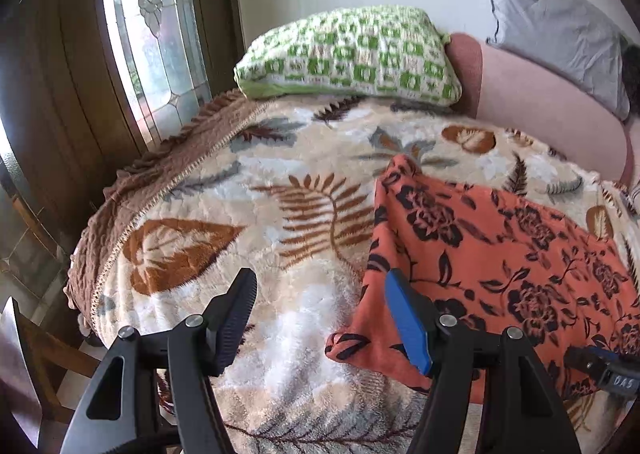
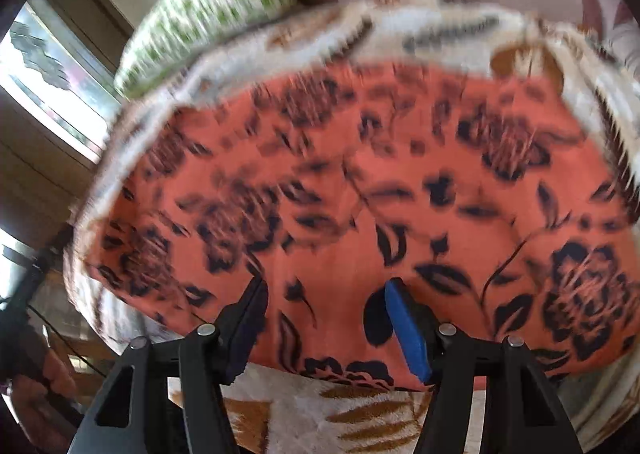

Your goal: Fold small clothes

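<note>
An orange cloth with black flowers (image 1: 492, 250) lies flat on the leaf-patterned blanket (image 1: 248, 214) of a bed. In the left wrist view my left gripper (image 1: 320, 290) is open and empty, above the blanket just left of the cloth's near-left edge. The tip of my right gripper (image 1: 604, 370) shows at the lower right, over the cloth's near edge. In the right wrist view the cloth (image 2: 360, 194) fills the middle, blurred by motion. My right gripper (image 2: 326, 294) is open over the cloth's near edge, holding nothing.
A green and white pillow (image 1: 348, 54) lies at the head of the bed, with a pink bolster (image 1: 540, 102) and a grey pillow (image 1: 560, 26) to its right. A window (image 1: 156, 34) and dark wood frame are on the left. The bed's left edge has a brown ruffle (image 1: 160, 170).
</note>
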`<state>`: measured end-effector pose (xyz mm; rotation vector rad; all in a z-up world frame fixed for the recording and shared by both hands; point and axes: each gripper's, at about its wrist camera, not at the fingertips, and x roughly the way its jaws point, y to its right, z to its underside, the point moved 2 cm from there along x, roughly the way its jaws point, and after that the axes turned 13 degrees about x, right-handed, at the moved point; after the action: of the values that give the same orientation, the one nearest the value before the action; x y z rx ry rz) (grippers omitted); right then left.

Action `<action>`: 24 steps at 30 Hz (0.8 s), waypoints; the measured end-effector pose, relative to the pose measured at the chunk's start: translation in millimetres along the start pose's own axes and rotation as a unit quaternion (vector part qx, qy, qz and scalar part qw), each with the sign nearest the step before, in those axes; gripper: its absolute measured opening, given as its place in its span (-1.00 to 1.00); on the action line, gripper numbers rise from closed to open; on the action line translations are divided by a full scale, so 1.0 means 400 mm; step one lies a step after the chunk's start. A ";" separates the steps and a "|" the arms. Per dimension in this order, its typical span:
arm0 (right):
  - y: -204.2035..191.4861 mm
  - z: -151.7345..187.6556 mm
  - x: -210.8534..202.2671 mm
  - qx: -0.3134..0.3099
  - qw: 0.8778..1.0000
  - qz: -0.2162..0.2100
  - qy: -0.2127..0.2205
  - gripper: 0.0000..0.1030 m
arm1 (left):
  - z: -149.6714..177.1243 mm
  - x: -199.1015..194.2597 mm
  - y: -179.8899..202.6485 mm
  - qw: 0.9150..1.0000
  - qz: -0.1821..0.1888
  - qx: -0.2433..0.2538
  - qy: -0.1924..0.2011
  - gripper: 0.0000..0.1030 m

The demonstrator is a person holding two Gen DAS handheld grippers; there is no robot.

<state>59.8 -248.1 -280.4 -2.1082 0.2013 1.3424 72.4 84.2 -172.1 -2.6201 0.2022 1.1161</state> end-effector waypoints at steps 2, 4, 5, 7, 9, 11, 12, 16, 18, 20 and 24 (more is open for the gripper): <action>-0.004 0.003 -0.005 -0.010 1.000 0.003 0.007 0.25 | 0.010 0.035 0.007 1.000 -0.001 0.006 -0.017 0.31; -0.008 -0.001 -0.014 -0.011 1.000 0.001 0.008 0.25 | 0.022 0.073 0.012 0.999 -0.001 0.010 -0.038 0.31; -0.010 -0.007 -0.021 -0.009 1.000 -0.005 0.009 0.25 | 0.027 0.088 0.012 0.999 0.000 0.009 -0.046 0.31; -0.010 -0.032 -0.037 -0.007 1.000 -0.011 0.024 0.25 | 0.032 0.103 0.009 0.999 0.000 0.007 -0.052 0.31; -0.009 -0.074 -0.047 -0.004 0.999 -0.003 0.044 0.25 | 0.032 0.108 0.008 0.999 0.001 0.006 -0.051 0.31; -0.008 -0.124 -0.047 0.004 0.999 0.000 0.053 0.25 | 0.027 0.110 0.010 0.999 -0.003 0.011 -0.048 0.31; -0.009 -0.156 -0.041 0.007 0.998 0.006 0.060 0.25 | 0.024 0.113 0.010 0.999 -0.004 0.012 -0.048 0.31; -0.014 -0.244 0.010 0.015 0.997 0.032 0.069 0.25 | 0.017 0.128 0.012 0.999 -0.006 0.013 -0.052 0.31; -0.014 -0.270 0.054 0.015 0.997 0.048 0.055 0.25 | 0.015 0.133 0.015 0.998 -0.008 0.014 -0.053 0.31; -0.012 -0.278 0.100 0.010 0.997 0.064 0.032 0.26 | 0.015 0.137 0.017 0.998 -0.010 0.017 -0.053 0.32; -0.026 -0.266 0.083 -0.012 0.997 0.068 0.046 0.27 | 0.016 0.141 0.015 0.998 -0.011 0.017 -0.057 0.35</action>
<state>161.5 -294.6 -273.7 -2.2121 0.3750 1.3308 105.6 79.4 -218.3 -2.5134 0.1661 1.2389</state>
